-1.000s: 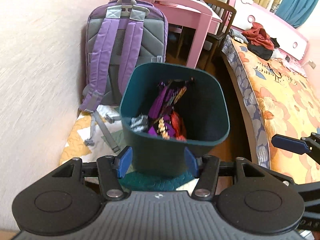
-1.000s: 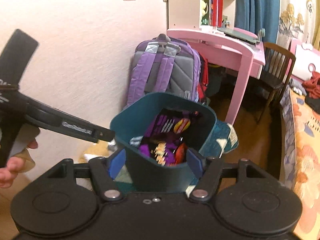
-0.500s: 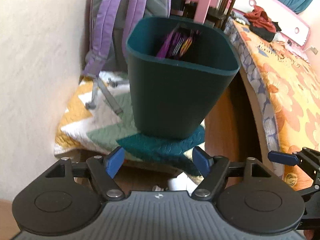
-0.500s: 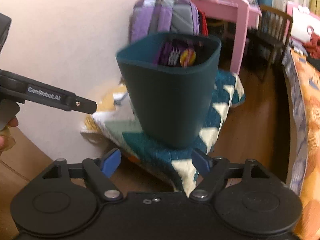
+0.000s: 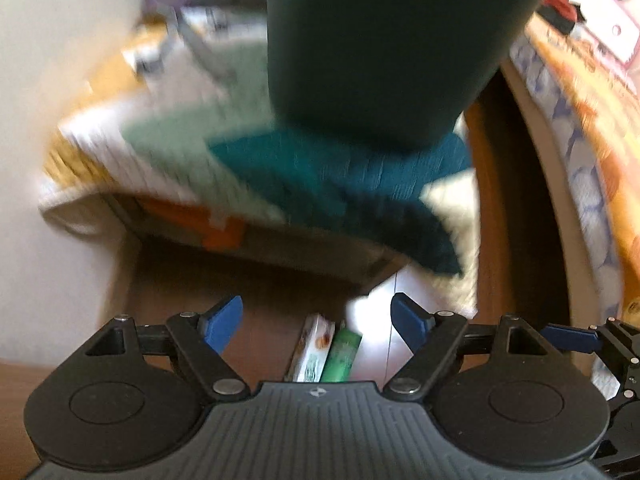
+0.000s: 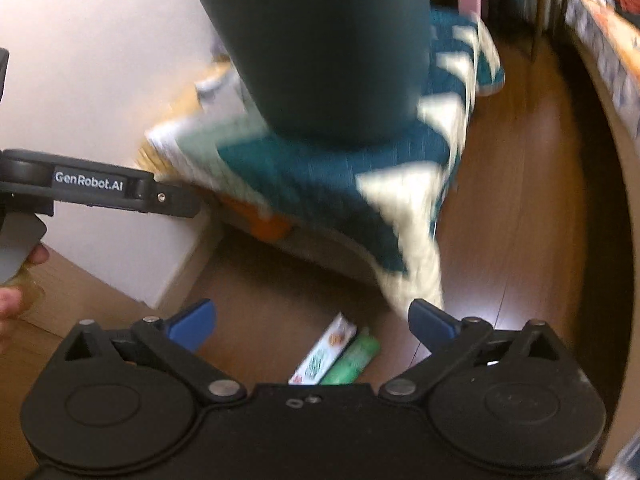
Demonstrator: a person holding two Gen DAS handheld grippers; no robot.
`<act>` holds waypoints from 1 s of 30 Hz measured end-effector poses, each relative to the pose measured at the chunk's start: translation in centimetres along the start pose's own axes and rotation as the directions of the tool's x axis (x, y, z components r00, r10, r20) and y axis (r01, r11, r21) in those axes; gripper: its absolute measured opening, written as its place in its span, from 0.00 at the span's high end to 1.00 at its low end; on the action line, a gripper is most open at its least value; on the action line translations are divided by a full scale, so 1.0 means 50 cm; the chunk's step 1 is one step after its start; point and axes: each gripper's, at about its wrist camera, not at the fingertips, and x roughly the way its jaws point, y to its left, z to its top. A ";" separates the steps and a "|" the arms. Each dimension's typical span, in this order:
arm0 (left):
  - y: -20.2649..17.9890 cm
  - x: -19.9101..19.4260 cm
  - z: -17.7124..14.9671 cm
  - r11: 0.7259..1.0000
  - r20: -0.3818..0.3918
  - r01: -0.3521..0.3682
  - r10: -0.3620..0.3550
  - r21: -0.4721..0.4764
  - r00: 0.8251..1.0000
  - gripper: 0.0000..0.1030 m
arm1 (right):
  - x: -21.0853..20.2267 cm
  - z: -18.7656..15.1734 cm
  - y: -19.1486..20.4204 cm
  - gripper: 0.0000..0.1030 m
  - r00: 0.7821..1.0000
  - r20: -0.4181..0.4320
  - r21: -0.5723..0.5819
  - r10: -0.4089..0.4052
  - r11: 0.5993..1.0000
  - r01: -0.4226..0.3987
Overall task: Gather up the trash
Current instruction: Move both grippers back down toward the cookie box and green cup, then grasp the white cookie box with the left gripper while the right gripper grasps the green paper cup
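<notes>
left wrist view: dark teal bin [image 5: 384, 48] stands on a patterned quilt [image 5: 280, 168] by the wall, blurred. on the wooden floor [image 5: 272, 280] below the quilt's edge lie a white wrapper [image 5: 314, 350] and a green wrapper [image 5: 340, 354], touching side by side. left claw [image 5: 316, 316] and right claw [image 6: 312, 320] are both opening, fingers apart, nothing between them; both wrappers show in line with each gap.

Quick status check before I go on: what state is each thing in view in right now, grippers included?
Left gripper: jaws opening, nothing between them.
Right gripper: jaws opening, nothing between them.
Dark green bin: upright on the quilt.
Quilt: folded, hanging over its support's edge.
White wrapper: flat on the floor.
Green wrapper: flat, beside the white one.
</notes>
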 end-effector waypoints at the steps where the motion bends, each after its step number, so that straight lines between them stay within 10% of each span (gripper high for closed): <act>1: 0.002 0.038 -0.019 1.000 -0.019 0.000 0.000 0.003 1.000 0.21 | 0.027 -0.017 -0.007 0.00 1.000 -0.015 0.011 0.000 1.000 0.001; 16: 0.007 0.566 -0.222 0.996 -0.260 0.021 0.002 0.083 0.965 0.21 | 0.482 -0.258 -0.090 0.07 0.981 -0.189 0.047 -0.048 0.997 0.058; 30: 0.020 0.742 -0.279 0.995 -0.305 -0.002 0.032 0.096 0.952 0.21 | 0.685 -0.340 -0.127 0.22 0.972 -0.226 0.083 -0.071 0.992 0.092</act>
